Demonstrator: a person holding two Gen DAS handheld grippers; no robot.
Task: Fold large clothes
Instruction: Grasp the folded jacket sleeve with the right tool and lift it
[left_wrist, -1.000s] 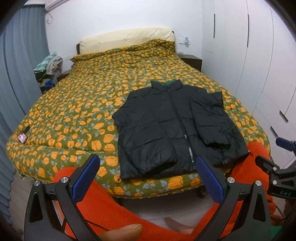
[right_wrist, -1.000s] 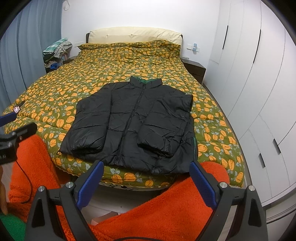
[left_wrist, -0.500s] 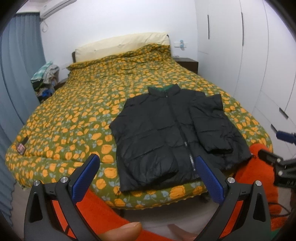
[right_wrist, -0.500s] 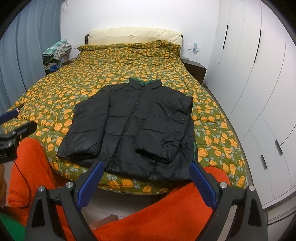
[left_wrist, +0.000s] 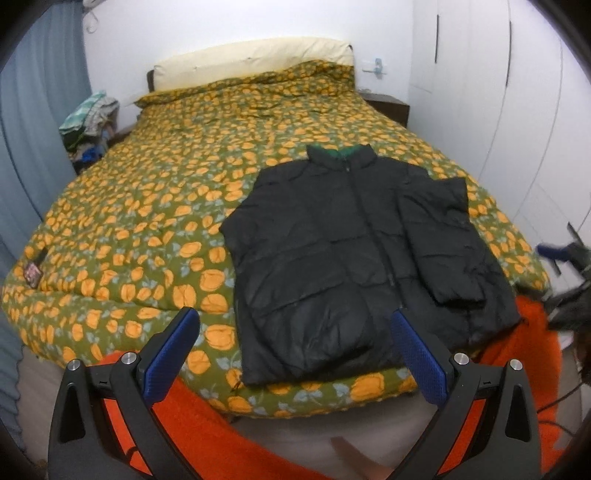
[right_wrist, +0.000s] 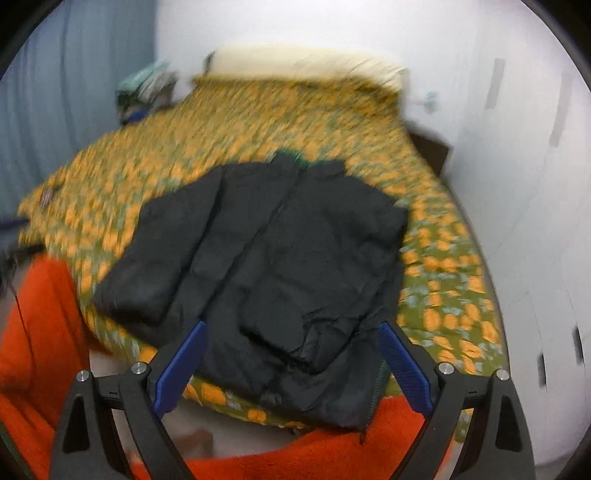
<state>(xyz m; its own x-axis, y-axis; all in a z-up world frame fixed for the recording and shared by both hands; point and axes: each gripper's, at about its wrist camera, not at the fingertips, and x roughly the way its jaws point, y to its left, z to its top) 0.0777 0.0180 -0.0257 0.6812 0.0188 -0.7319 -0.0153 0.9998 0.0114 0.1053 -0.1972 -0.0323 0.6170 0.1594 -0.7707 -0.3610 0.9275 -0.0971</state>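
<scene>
Left wrist view: black puffer jacket (left_wrist: 351, 258) spread flat at the foot edge of the bed (left_wrist: 155, 236), toward its right corner, zipped up, both sleeves folded in over the chest, collar pointing at the headboard. Left tongs (left_wrist: 295, 354) spread wide, nothing between the blue pads (left_wrist: 170, 354), hovering just off the foot edge. Orange fleece (left_wrist: 207, 424) bunched below. Right wrist view: badly blurred, jacket (right_wrist: 273, 266) filling the middle, hem hanging at the bed's foot edge. Right tongs (right_wrist: 291, 365) also spread wide and empty, just short of the hem.
</scene>
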